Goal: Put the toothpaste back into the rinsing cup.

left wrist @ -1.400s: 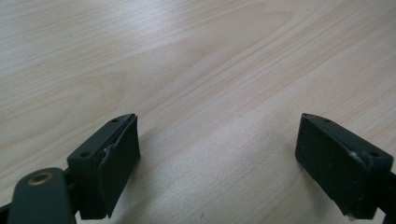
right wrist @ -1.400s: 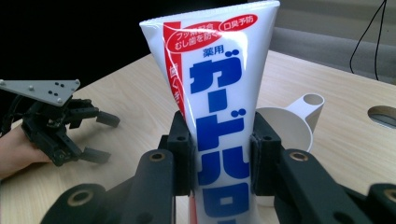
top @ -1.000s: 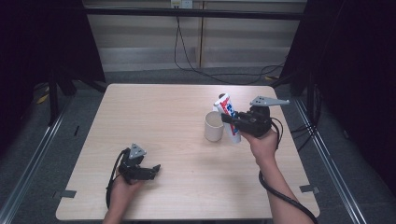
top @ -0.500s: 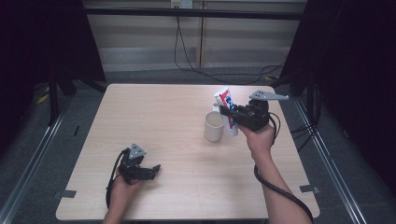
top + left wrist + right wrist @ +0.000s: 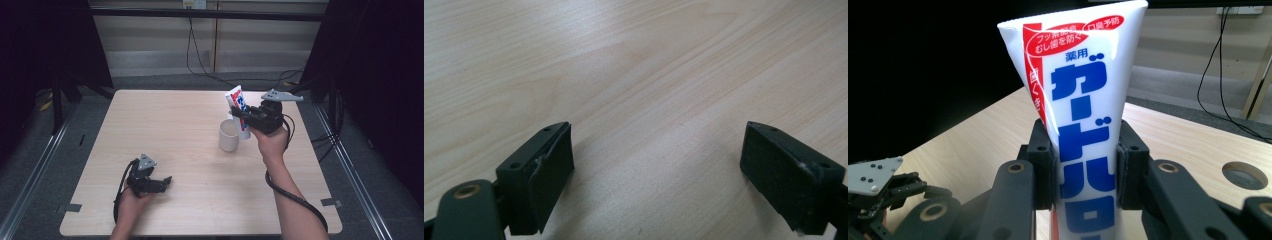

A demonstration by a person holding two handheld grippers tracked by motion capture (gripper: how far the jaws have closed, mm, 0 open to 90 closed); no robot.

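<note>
Resting on the surface (image 5: 190, 150) near its front left corner, the left gripper (image 5: 162, 182) sits in the person's left hand (image 5: 131, 202) with its jaws spread wide and nothing between them; the left gripper view has bare wood grain under the two black pads. Farther back, toward the right edge, the right hand (image 5: 270, 145) holds the right gripper (image 5: 239, 120) up off the surface. Its jaws are clamped on a tube (image 5: 1083, 115), white with red and blue print, gripping it from both sides around the middle. The tube stands about upright, flat crimped end on top, a little tilted. Just beside it, toward the left edge, a cream cup (image 5: 228, 136) stands upright on the surface; the tube's lower end sits behind the cup's rim, and whether they touch I cannot tell.
</note>
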